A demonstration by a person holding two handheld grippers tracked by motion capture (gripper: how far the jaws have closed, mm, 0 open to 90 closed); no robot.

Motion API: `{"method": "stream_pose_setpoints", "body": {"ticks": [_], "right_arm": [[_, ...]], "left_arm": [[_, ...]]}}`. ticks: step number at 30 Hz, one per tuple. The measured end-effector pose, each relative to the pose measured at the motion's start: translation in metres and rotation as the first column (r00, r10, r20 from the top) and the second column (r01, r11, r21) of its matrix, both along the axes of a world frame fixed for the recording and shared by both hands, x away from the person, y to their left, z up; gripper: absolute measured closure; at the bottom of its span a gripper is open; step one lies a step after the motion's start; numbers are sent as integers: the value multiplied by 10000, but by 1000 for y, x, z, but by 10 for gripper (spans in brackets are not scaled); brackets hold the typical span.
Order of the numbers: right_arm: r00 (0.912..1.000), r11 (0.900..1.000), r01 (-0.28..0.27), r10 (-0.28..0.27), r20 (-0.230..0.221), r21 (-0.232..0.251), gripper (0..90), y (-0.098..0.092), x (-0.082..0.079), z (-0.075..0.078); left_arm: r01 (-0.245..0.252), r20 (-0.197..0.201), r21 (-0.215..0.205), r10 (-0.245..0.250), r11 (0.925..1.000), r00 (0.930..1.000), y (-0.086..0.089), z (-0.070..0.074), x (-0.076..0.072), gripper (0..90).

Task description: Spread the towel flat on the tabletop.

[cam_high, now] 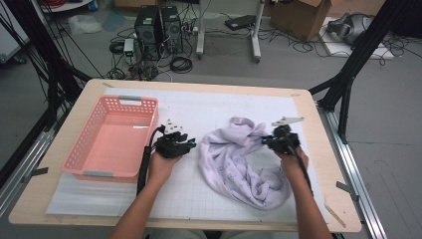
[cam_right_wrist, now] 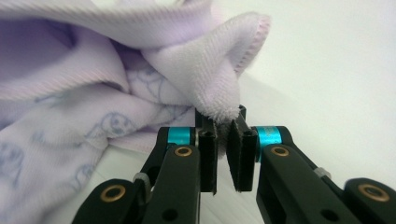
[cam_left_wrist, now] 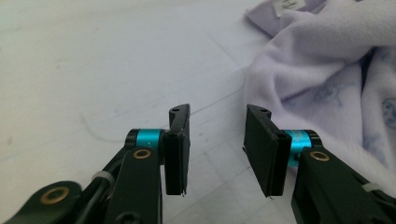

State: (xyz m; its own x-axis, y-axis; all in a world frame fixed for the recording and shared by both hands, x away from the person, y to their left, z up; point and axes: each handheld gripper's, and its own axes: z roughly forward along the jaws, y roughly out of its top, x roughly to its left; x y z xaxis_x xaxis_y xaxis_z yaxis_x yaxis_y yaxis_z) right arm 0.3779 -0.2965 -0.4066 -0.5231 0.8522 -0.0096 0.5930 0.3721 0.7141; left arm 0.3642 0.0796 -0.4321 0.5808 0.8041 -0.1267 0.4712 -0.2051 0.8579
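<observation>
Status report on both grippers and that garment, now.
Left hand-held gripper open, beside lilac garment. Right hand-held gripper shut on its edge. Nothing in the way.

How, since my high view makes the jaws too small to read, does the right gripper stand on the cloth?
Observer: The right gripper is shut on a hemmed fold of the cloth, pinched at the jaw tips.
Operator: And the left one?
Observer: The left gripper is open over the mat, with nothing between its jaws; the cloth lies just beside one jaw.
</observation>
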Motion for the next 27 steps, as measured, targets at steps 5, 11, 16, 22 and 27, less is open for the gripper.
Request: {"method": "stream_pose_setpoints", "body": {"ticks": [5,11,16,22,27], "right_arm": [[9984,9908,221,-288,490,1333,627,-37,-20,3],[9879,9867,424,-649,1410,1567,598,-58,-46,5],[9876,9860,396,-633,1436,1620,609,-65,-54,-2],[9847,9828,324,-625,1625,1818,613,-69,-59,-3],[9834,9831,303,-616,1705,1804,610,-68,-61,-4]], "left_arm": [[641,175,108,-642,9979,9978,-20,0,4,537],[1633,536,-68,-1628,9865,9852,-56,16,13,468],[2624,210,438,-2635,9640,9644,-97,22,17,479],[3466,58,767,-3481,9349,9375,-134,26,19,403],[3538,-237,1289,-3538,9264,9350,-165,27,26,394]]}}
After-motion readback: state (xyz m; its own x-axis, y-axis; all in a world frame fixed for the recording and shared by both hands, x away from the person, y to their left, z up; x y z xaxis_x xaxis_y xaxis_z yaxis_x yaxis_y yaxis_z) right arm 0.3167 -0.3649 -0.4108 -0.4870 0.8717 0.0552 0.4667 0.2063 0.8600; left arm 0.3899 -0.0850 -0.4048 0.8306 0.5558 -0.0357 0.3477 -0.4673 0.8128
